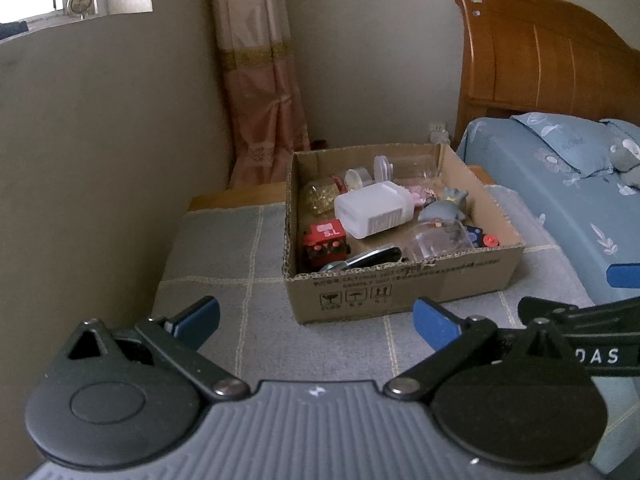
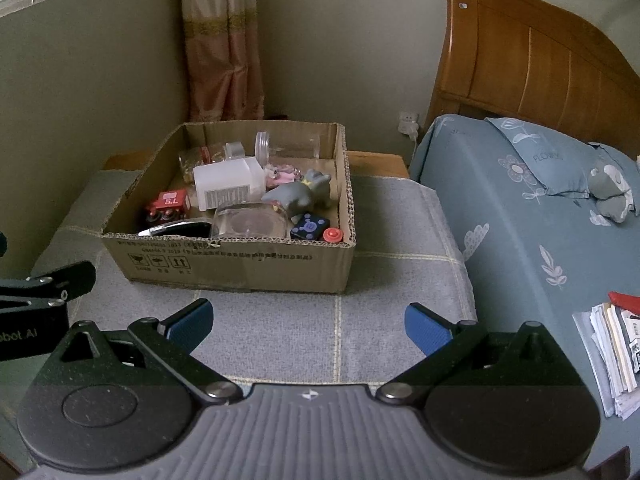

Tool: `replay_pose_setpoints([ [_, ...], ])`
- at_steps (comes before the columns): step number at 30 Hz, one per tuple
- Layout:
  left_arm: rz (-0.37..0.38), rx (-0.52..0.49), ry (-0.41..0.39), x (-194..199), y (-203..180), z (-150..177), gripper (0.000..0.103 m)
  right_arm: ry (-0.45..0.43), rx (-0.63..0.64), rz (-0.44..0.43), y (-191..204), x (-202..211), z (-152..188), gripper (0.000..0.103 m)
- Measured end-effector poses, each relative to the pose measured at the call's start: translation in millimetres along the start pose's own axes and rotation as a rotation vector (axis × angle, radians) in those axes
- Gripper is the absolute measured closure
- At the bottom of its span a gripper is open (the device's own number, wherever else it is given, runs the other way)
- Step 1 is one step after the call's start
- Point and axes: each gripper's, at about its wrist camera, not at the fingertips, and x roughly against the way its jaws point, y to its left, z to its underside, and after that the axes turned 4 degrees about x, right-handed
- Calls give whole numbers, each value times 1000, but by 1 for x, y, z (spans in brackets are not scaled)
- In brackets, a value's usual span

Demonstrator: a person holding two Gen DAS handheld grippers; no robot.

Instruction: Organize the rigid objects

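Observation:
An open cardboard box (image 1: 404, 292) (image 2: 240, 266) stands on a grey checked cloth. It holds a white plastic bottle (image 1: 374, 210) (image 2: 229, 182), a red toy train (image 1: 325, 240) (image 2: 168, 205), a grey toy animal (image 1: 444, 208) (image 2: 298, 194), clear jars (image 1: 438, 240) (image 2: 250, 222), a gold-filled jar (image 1: 318, 197), a black and silver mouse (image 1: 370, 258) (image 2: 176, 227) and a dark blue toy (image 2: 310, 227). My left gripper (image 1: 316, 326) is open and empty in front of the box. My right gripper (image 2: 308, 324) is open and empty, also short of the box.
The cloth (image 2: 360, 320) covers a low stand beside a bed with blue bedding (image 2: 520, 220) and a wooden headboard (image 2: 532, 60). A stack of papers (image 2: 612, 356) lies on the bed. A curtain (image 1: 260, 80) and walls stand behind the box.

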Motion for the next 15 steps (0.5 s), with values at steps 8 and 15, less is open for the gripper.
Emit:
replay_pose_setpoints([
  [8,-5,6,11,-2,1,1,1,-9,-10,3,-4,3,-1,0],
  [15,-11,7,17,-2,0,1,1,-12,-7,0,-4,4,-2,0],
])
